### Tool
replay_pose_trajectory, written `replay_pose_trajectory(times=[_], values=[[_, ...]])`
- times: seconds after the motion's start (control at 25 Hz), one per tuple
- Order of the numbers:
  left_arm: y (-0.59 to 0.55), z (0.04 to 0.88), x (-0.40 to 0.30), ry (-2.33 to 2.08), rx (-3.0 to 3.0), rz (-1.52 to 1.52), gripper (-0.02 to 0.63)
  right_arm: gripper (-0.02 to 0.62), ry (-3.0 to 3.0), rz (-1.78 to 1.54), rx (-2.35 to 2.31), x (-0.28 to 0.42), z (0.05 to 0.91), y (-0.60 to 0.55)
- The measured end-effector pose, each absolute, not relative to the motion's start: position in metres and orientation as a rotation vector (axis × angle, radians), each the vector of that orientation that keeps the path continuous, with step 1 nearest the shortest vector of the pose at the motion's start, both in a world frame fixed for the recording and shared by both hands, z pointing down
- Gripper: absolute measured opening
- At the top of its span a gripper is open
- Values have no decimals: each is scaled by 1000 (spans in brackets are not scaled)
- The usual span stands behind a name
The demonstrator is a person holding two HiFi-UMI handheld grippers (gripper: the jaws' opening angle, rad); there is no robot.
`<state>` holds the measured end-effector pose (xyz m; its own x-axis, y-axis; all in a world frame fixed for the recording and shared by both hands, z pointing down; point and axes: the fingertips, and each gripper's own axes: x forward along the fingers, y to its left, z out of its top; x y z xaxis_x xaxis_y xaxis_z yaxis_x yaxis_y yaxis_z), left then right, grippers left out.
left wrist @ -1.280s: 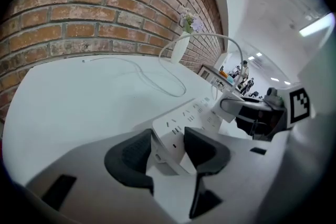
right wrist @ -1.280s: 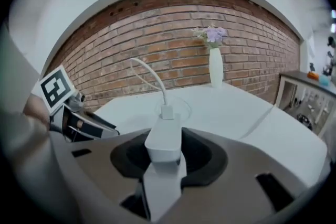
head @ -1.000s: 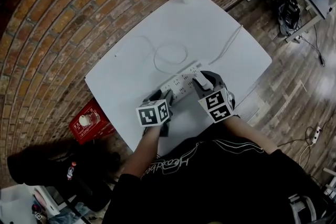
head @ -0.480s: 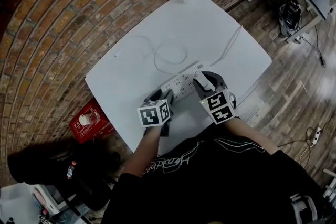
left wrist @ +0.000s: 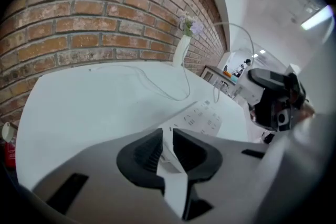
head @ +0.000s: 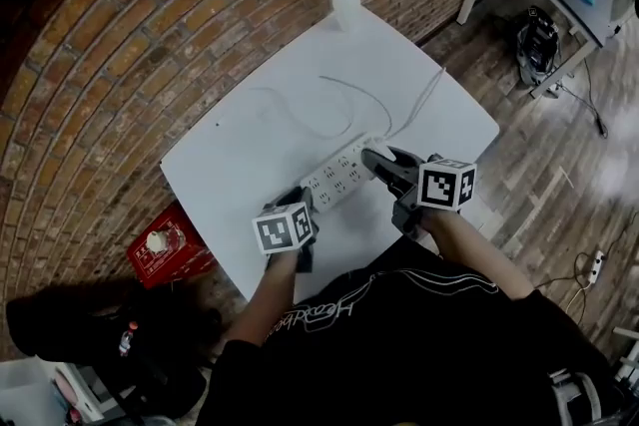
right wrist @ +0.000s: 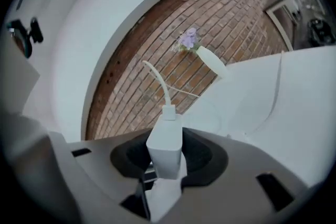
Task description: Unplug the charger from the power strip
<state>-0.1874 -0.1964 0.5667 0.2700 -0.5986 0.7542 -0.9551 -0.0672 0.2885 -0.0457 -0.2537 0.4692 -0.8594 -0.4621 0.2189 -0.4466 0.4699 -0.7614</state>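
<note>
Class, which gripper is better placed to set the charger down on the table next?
Right: the right gripper grips the charger, apparently free of the power strip. On the left gripper, the jaws have just been closing on the strip's end.

Soft, even light leaves the white table (head: 250,155) bright, shadows faint. Both gripper views curve strongly, corners black; a ceiling lamp (left wrist: 317,17) glares upper right.

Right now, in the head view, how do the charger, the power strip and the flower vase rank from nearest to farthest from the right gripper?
1. charger: clamped between the jaws of the right gripper.
2. power strip: just to the gripper's left, lying on the white table.
3. flower vase: at the table's far corner, clearly the farthest.
</note>
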Motion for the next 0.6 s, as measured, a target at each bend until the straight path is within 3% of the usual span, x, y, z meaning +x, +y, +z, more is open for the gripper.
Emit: replay_pose_trajectory(times=[0.32, 0.6], values=[[-175, 440, -167, -1267, 1985, -47, 31, 120, 2583, -1329, -688, -21, 409, -223], [-120, 360, -123, -1103, 2186, -166, 11, 120, 2623, -1277, -586, -9, 375, -177]])
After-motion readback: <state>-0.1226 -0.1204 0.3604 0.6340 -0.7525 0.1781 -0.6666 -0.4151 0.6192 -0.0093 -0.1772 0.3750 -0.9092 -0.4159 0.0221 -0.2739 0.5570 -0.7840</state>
